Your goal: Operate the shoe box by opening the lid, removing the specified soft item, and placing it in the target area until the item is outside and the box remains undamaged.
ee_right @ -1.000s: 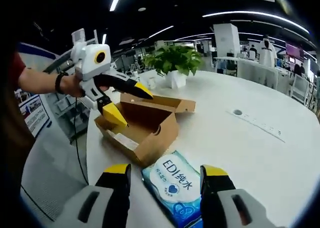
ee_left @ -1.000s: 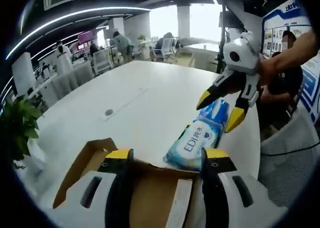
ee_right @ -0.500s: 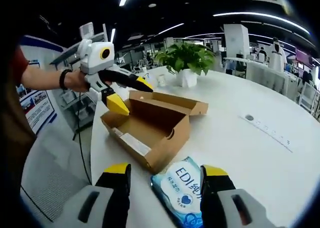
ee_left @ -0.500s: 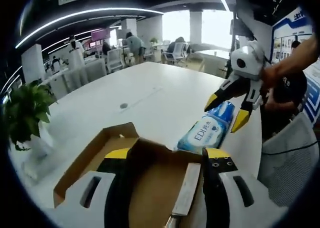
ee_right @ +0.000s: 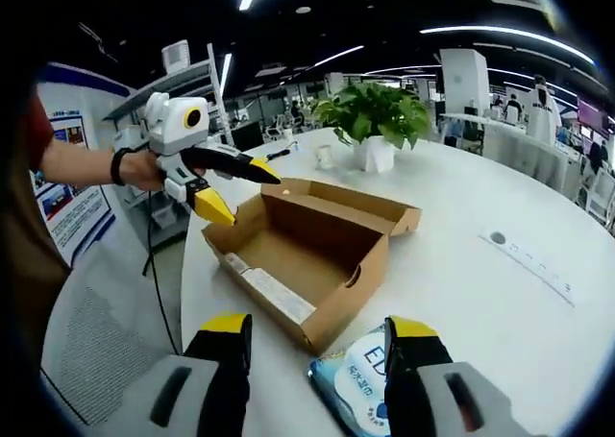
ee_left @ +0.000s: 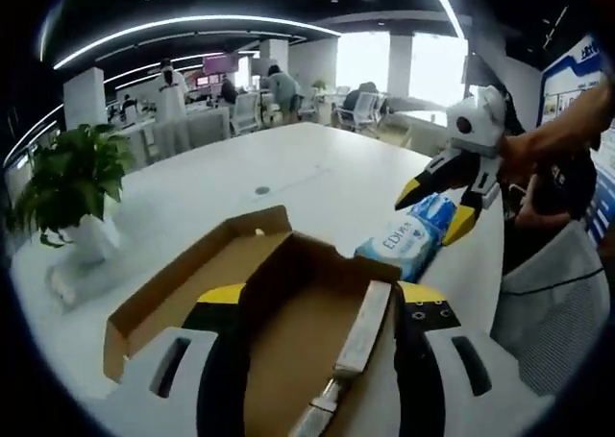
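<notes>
The brown shoe box (ee_left: 317, 312) stands open on the white table (ee_left: 288, 168), its lid (ee_left: 183, 279) folded back to the left. My left gripper (ee_left: 324, 298) hovers open above the box's near end. Beyond the box lies a soft blue-and-white wipes pack (ee_left: 408, 240). My right gripper (ee_left: 434, 211) hangs open over the pack's far end. In the right gripper view the pack (ee_right: 360, 379) lies low between the open jaws of my right gripper (ee_right: 319, 327). The box (ee_right: 307, 254) looks empty inside, and the left gripper (ee_right: 240, 192) sits open at its far corner.
A potted plant (ee_left: 72, 182) in a white pot stands left of the box, also the plant (ee_right: 380, 120) behind it. A round cable port (ee_right: 497, 237) sits in the table. Office chairs and people fill the background. The table edge runs close beside the box.
Both views have pulled back and risen. The pack stays on the table beside the box, now lower between the right jaws. More of the open box shows under the left gripper.
</notes>
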`<action>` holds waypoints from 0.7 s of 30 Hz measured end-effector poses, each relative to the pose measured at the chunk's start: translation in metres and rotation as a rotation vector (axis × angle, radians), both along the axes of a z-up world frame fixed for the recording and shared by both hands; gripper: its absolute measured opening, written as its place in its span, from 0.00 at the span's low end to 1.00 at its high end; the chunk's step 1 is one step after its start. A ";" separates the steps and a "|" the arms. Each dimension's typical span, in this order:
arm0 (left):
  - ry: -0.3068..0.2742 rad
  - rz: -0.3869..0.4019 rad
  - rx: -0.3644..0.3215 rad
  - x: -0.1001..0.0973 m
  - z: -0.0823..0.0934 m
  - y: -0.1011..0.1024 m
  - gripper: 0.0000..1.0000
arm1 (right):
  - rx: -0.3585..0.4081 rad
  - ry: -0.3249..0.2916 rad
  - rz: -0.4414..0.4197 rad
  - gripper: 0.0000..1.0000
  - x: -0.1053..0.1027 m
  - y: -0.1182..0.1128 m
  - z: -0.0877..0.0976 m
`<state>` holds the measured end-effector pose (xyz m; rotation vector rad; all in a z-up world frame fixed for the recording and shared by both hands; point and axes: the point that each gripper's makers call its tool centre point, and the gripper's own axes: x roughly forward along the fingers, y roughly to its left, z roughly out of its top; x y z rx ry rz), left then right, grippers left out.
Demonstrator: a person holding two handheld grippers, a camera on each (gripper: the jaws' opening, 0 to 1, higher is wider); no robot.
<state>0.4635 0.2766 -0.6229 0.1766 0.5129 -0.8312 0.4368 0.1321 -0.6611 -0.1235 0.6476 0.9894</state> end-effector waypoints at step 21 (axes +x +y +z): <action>0.006 0.080 -0.060 -0.024 -0.002 0.046 0.60 | -0.032 0.016 0.029 0.53 -0.006 0.035 -0.002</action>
